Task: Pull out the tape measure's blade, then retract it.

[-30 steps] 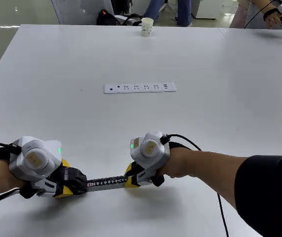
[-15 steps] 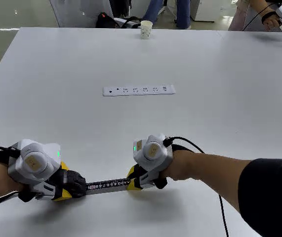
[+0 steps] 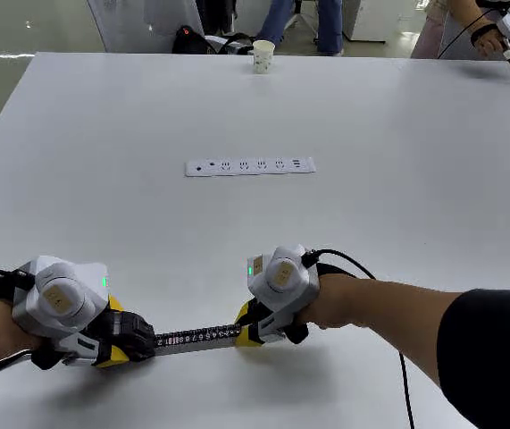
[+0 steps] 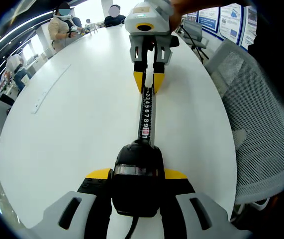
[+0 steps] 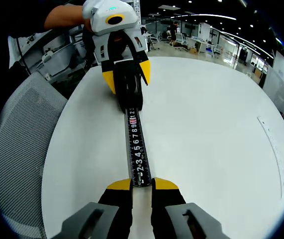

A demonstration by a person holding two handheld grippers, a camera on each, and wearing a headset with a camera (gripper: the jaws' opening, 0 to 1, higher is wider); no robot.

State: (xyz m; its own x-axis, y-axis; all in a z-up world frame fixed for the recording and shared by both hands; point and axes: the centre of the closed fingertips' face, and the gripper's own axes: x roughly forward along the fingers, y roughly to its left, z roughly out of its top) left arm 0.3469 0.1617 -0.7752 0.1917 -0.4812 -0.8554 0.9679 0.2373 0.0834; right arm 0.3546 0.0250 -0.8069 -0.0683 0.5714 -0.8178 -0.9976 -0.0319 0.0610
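A wide white table (image 3: 371,134) runs away from the person toward the far side of a bright open room, where a paper cup (image 3: 263,55) stands upright near the far edge. A white power strip (image 3: 250,166) lies flat around the middle of the table, well apart from the work. At the table's far right corner another person's hand (image 3: 491,36) holds a yellow-tipped tool.

The work sits at the near edge. The left gripper (image 3: 116,341) has its yellow-tipped jaws pressed in on either side of the black tape measure (image 4: 138,172), which rests low over the tabletop. From the front of it the blade (image 5: 136,149) runs out straight toward the right, with black numbers and a red mark showing on its face, lying just above or on the table; I cannot tell which. The right gripper (image 5: 142,185) pinches the blade's free end between its jaws, which stand close together with the narrow strip caught between the yellow tips. The two grippers face each other along the blade, near one another.

A black cable (image 3: 362,266) loops from the right gripper across the table beside the person's forearm. A grey mesh chair (image 4: 261,114) stands at the near side of the table
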